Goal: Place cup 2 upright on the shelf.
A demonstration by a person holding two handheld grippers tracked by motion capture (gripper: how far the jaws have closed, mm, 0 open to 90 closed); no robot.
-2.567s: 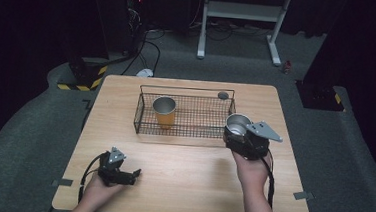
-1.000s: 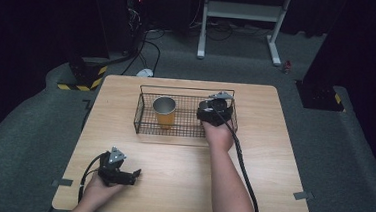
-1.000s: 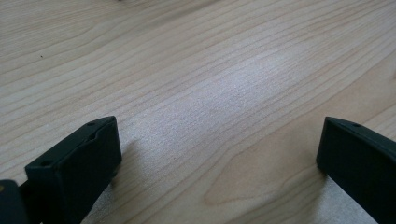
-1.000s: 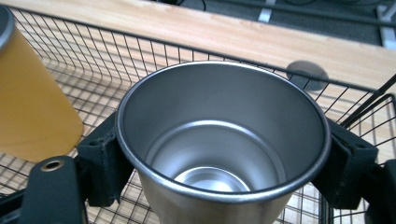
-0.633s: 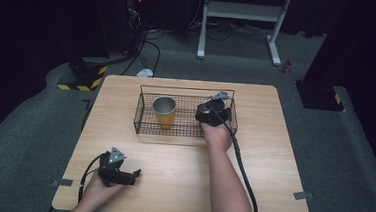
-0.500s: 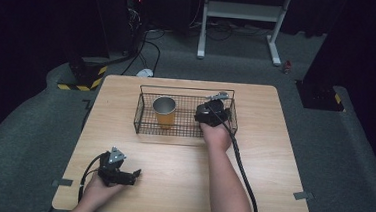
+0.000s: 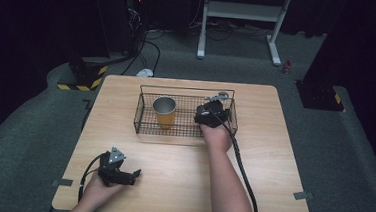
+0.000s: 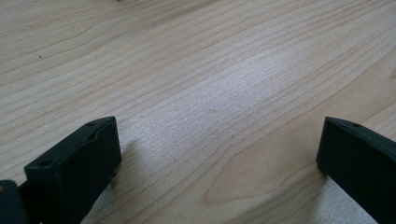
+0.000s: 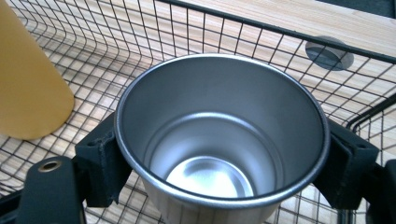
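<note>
The likeliest trouble is a tip or a knock: the steel cup (image 9: 219,140) is pinched from the sides just below its rim, and if the right gripper (image 7: 209,112) lets go while the base sits unevenly on the wire floor of the basket (image 7: 142,125), or above it, the cup may topple. A sideways drift could also bump the orange cup (image 7: 165,112) standing close by in the same basket, or catch the basket's rim wire. From the right gripper view, this gripper is clenched on the steel cup, one jaw on each side of its wall, mouth upward, inside the basket's right part; whether the base touches the mesh I cannot tell. The left gripper (image 7: 116,168) rests on the bench (image 7: 267,156) near the front left, jaws spread wide, grasping nothing.
</note>
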